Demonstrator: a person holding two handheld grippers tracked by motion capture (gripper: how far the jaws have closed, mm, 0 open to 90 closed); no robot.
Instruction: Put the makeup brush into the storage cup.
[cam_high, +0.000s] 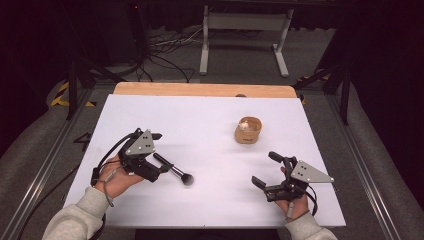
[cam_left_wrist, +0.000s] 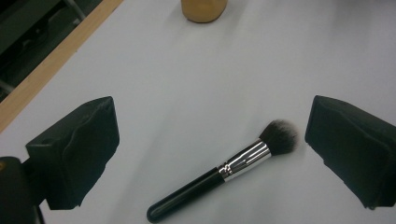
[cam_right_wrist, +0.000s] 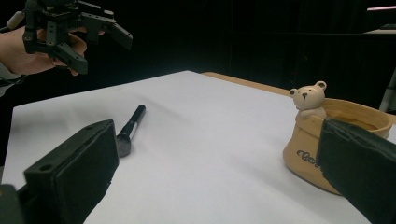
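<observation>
Left tool (cam_high: 159, 150): jaws spread wide, nothing between the pads, held above the counter. The makeup brush (cam_left_wrist: 223, 171) lies flat on the counter directly under the gap between the jaws, touching neither; its dark bristle head lies close to one jaw, black handle angled back toward the hand. In the high view the brush (cam_high: 175, 171) sits left of centre, nearer the front edge of the counter than the back.

Right tool (cam_high: 265, 172): jaws also spread, empty, near the front right corner, well apart from the brush.

Tan ceramic pot (cam_high: 248, 130) with a small bear figure on its rim stands right of centre, toward the back edge.

Counter (cam_high: 210, 115): plain white sheet over a wooden top, wood showing along the back edge. Room dark; cables and a grey metal stand (cam_high: 245, 30) on the floor behind.

Writing on the pot (cam_right_wrist: 306, 158) is partly hidden by a jaw; unreadable.
</observation>
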